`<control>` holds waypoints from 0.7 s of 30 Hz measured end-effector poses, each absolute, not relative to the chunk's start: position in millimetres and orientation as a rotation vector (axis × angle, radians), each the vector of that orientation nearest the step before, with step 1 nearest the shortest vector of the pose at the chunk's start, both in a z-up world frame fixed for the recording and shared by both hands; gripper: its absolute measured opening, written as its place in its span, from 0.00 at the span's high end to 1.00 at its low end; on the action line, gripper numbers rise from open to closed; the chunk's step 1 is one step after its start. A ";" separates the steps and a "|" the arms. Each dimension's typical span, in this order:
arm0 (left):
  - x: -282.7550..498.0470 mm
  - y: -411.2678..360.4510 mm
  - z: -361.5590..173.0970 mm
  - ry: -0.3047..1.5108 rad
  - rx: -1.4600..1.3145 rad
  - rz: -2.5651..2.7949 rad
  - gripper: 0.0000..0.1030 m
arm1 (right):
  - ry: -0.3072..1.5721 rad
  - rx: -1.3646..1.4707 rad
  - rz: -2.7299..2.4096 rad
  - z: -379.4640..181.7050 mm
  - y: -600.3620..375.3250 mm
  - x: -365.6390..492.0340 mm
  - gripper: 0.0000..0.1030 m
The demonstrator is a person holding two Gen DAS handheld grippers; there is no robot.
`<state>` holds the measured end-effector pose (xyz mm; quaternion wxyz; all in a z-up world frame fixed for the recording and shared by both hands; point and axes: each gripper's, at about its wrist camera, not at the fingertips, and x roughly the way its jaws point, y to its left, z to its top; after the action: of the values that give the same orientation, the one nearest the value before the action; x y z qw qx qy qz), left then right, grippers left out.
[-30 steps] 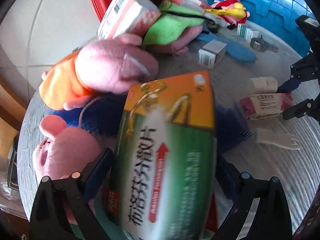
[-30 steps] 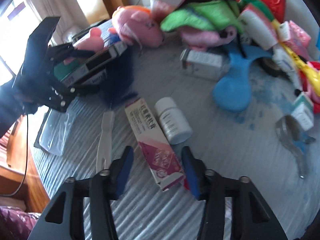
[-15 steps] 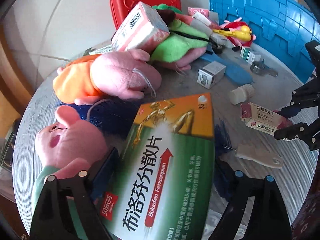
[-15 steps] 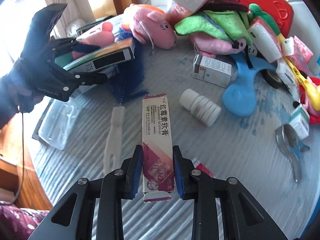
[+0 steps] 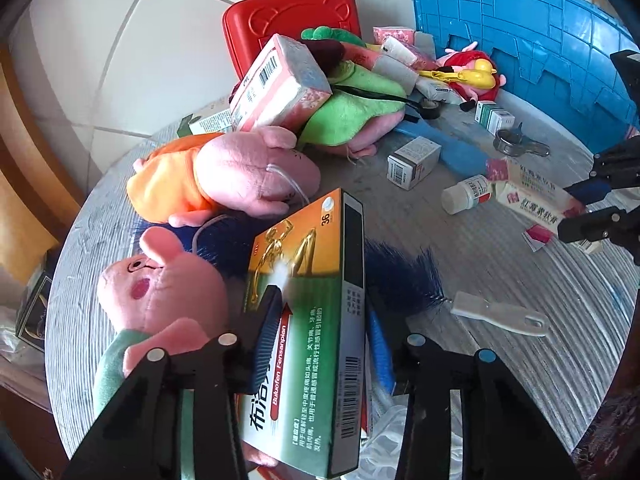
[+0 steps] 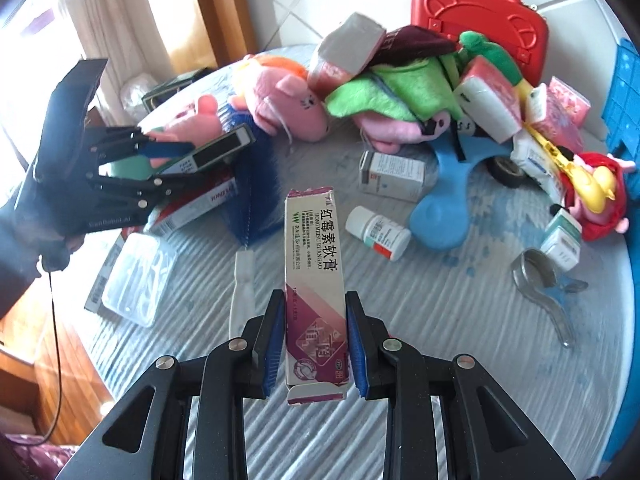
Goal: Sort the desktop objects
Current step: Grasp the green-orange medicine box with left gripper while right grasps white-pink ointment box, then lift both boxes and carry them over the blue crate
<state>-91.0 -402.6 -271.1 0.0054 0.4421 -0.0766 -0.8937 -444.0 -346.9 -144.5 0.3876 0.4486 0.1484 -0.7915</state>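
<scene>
Open desk (image 6: 440, 360) lies in front of the right gripper (image 6: 314, 344), bare striped surface running out toward the metal clip (image 6: 540, 280) at the right. Ahead the way narrows: a white pill bottle (image 6: 378, 233) and a blue paddle (image 6: 440, 216) lie just beyond. The far side is walled by a plush heap (image 6: 400, 96) and a red case (image 6: 480, 12). At left, a blue brush (image 6: 256, 196) and a clear plastic case (image 6: 138, 276) crowd the edge.
</scene>
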 end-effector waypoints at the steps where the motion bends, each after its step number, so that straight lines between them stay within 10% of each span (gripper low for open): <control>1: -90.3 -404.8 -271.7 -0.231 1.403 -2.780 0.60 | 0.368 1.138 -2.015 -142.1 -347.5 -443.8 0.73; 21: -91.1 -428.7 -269.2 -0.106 1.393 -2.711 0.74 | 0.294 1.107 -2.083 -112.5 -353.0 -457.3 0.72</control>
<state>-91.1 -428.7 -269.2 0.0457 0.4564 -0.0348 -0.8879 -457.3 -353.0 -112.5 0.3732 0.4321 0.1146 -0.8129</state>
